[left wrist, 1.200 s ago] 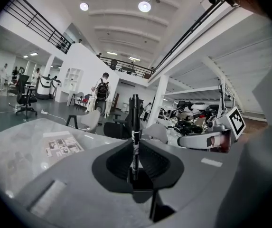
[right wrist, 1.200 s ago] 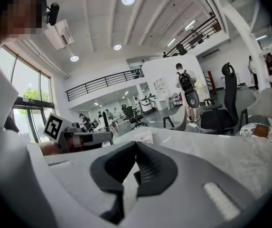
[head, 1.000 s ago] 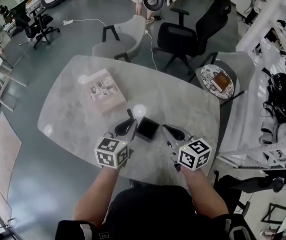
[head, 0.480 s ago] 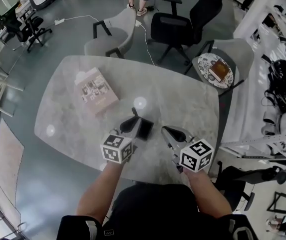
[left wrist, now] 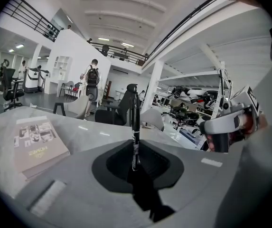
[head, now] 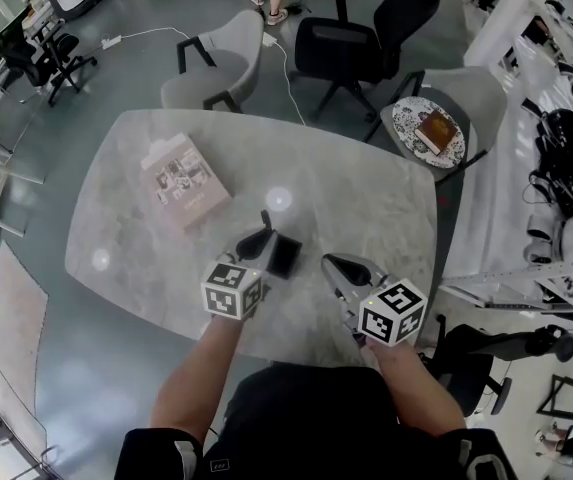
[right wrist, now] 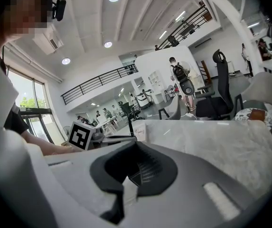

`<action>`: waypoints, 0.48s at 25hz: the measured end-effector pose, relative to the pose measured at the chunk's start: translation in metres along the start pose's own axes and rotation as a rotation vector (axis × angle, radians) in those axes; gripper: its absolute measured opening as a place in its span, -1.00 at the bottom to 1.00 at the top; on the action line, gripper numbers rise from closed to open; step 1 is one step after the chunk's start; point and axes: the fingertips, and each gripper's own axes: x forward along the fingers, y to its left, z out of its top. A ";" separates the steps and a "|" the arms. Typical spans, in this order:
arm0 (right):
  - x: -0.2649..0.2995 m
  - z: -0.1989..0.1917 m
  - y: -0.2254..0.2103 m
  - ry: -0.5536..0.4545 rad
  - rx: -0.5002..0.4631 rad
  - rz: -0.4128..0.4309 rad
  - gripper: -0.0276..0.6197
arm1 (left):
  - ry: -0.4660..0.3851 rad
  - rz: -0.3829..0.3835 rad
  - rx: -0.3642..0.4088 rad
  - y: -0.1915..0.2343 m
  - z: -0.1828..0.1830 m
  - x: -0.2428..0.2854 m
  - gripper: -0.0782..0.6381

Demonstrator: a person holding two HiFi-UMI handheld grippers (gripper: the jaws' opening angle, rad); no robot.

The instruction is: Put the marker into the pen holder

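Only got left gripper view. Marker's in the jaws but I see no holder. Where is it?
Observer: Head view: the holder stands on the table, just right of the left gripper.
Operator: Marker in yet?
Observer: No. The marker shows left of the holder, outside it.
Operator: Other gripper busy?
Observer: No. Nothing sits between the right gripper jaws, per its own view.
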 end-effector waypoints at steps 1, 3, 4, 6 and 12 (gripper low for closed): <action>0.001 -0.001 0.000 0.001 0.000 0.000 -0.91 | 0.004 0.003 0.006 0.002 -0.001 0.001 -0.65; 0.002 -0.001 0.000 0.003 0.000 -0.001 -0.91 | 0.013 0.002 0.015 0.005 -0.003 0.003 -0.65; 0.003 -0.002 0.000 0.004 0.000 -0.001 -0.91 | 0.016 -0.003 0.017 0.006 -0.005 0.004 -0.65; 0.006 -0.002 0.001 0.006 -0.002 0.003 -0.91 | 0.022 -0.011 0.010 0.008 -0.008 0.007 -0.65; 0.007 0.001 0.003 0.008 -0.008 0.006 -0.91 | 0.055 -0.001 0.002 0.013 -0.019 0.009 -0.65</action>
